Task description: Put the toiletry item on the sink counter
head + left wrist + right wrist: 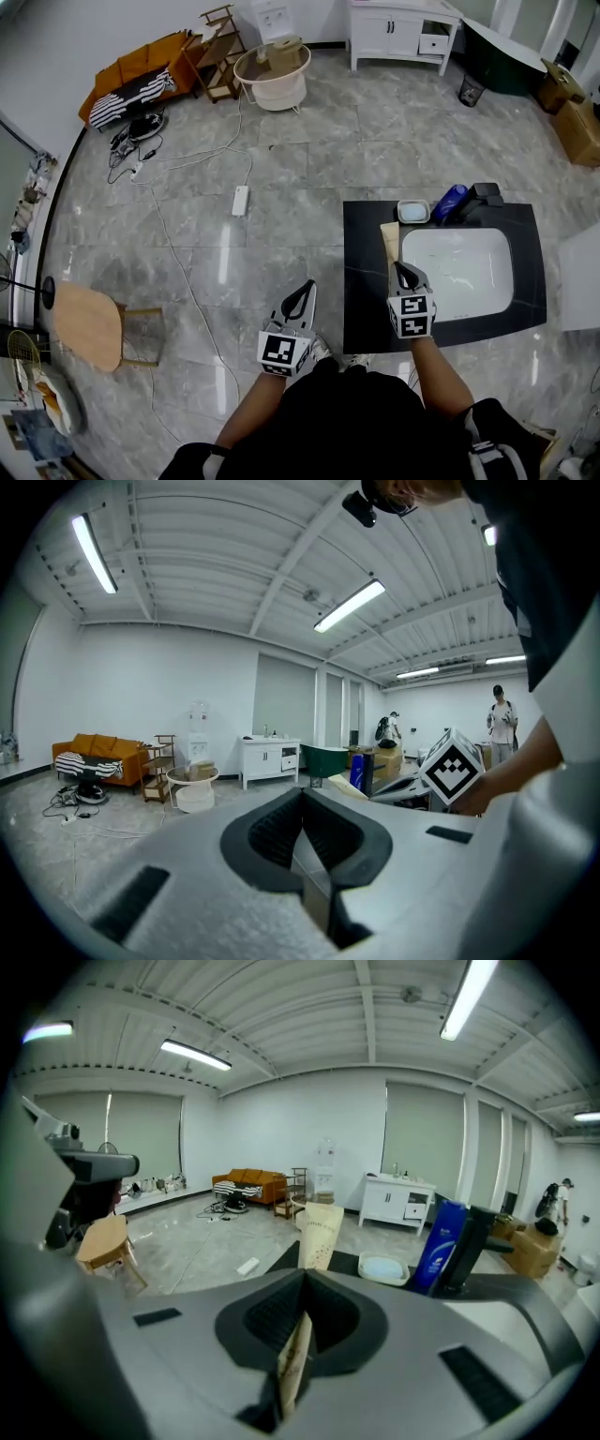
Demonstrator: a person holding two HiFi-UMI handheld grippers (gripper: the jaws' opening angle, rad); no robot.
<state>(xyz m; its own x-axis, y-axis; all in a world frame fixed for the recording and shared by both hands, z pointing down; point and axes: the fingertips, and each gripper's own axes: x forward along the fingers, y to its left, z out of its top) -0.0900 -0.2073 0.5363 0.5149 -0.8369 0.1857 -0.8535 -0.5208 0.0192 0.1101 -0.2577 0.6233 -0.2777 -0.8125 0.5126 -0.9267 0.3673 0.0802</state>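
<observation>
Only illegible print on beige tube (320, 1233)

A large studio hall staged like a home: just ahead of the right gripper (404, 275), a black sink counter (367, 281) stands on a marble-look floor (309, 169). Far beyond it stand an orange sofa (141, 67) and white vanity (398, 36), under strip lights (195, 1054).

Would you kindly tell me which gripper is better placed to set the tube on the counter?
Right: the right gripper holds the beige tube above the black counter; the left gripper is shut, empty, over the floor.
</observation>
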